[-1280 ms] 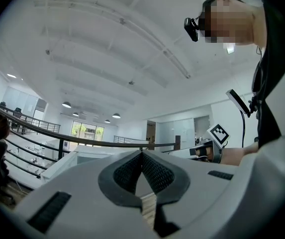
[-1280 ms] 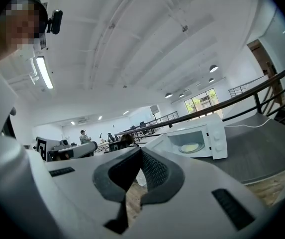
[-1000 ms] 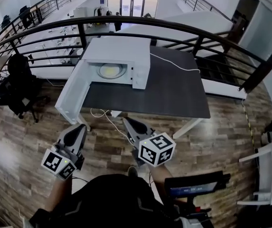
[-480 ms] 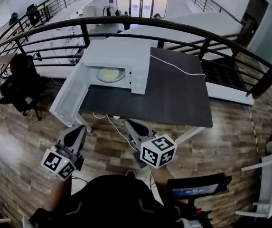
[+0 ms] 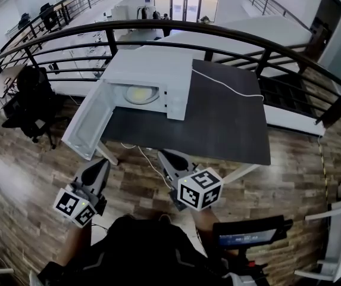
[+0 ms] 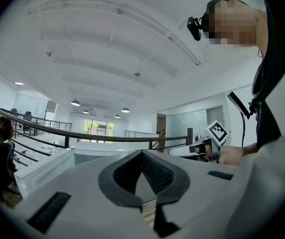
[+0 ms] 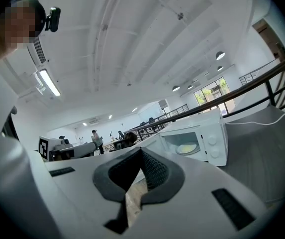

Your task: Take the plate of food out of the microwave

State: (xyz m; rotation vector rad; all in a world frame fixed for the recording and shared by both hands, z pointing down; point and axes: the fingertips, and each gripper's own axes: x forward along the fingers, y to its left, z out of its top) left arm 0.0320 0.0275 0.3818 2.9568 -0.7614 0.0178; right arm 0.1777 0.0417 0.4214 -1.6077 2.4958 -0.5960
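A white microwave (image 5: 152, 70) stands on the far left of a dark table (image 5: 218, 121), its door (image 5: 90, 121) swung open to the left. Inside lies a plate of yellowish food (image 5: 141, 94), also seen in the right gripper view (image 7: 186, 149). My left gripper (image 5: 102, 161) and right gripper (image 5: 163, 154) hover over the wooden floor just short of the table's near edge, well away from the microwave. Both point at it roughly level. Both are shut with nothing between the jaws (image 6: 142, 153) (image 7: 141, 151).
A white cable (image 5: 230, 88) runs across the table behind the microwave. A black curved railing (image 5: 247, 43) rises behind the table. A black office chair (image 5: 30, 100) stands at the left. A small screen on a stand (image 5: 250, 236) is at my right side.
The table and microwave have drawn a little nearer and lower in the head view as I stepped forward. Both grippers came along together and stay shut.
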